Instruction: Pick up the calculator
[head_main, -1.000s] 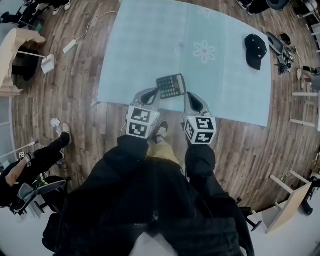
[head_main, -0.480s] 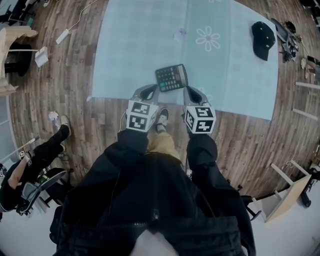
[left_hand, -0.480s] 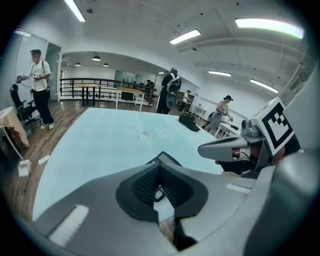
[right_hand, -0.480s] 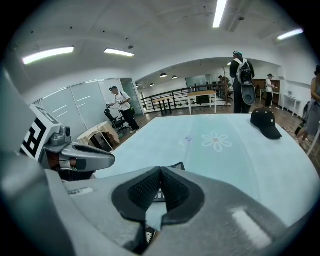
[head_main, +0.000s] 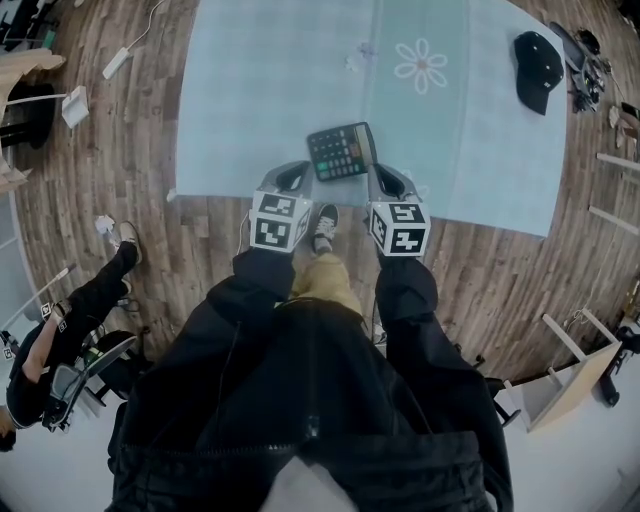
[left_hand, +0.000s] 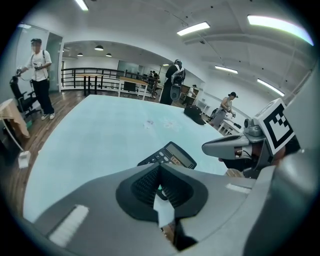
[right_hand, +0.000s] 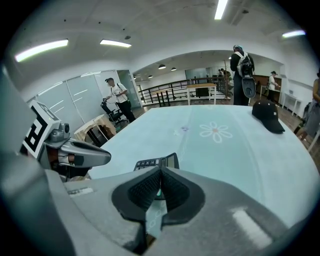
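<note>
A black calculator (head_main: 340, 151) lies flat on the pale blue tablecloth (head_main: 280, 90), close to the table's near edge. My left gripper (head_main: 298, 173) hovers just left of it and my right gripper (head_main: 384, 176) just right of it, neither touching. Each one's jaws are pressed together with nothing between them. In the left gripper view the calculator (left_hand: 169, 154) shows just beyond the shut left gripper (left_hand: 159, 169), with the right gripper (left_hand: 227, 146) at the side. The right gripper view shows the calculator (right_hand: 156, 162) past the shut right gripper (right_hand: 160, 172), and the left gripper (right_hand: 87, 153).
A black cap (head_main: 537, 65) lies at the table's far right. A flower print (head_main: 421, 65) marks the cloth beyond the calculator. Wooden floor surrounds the table; a seated person's leg (head_main: 85, 300) is at the left. People stand in the room behind.
Both grippers have sunk toward the table's near edge and now flank the calculator more closely. The calculator has not moved, and both grippers' jaws stayed together.
</note>
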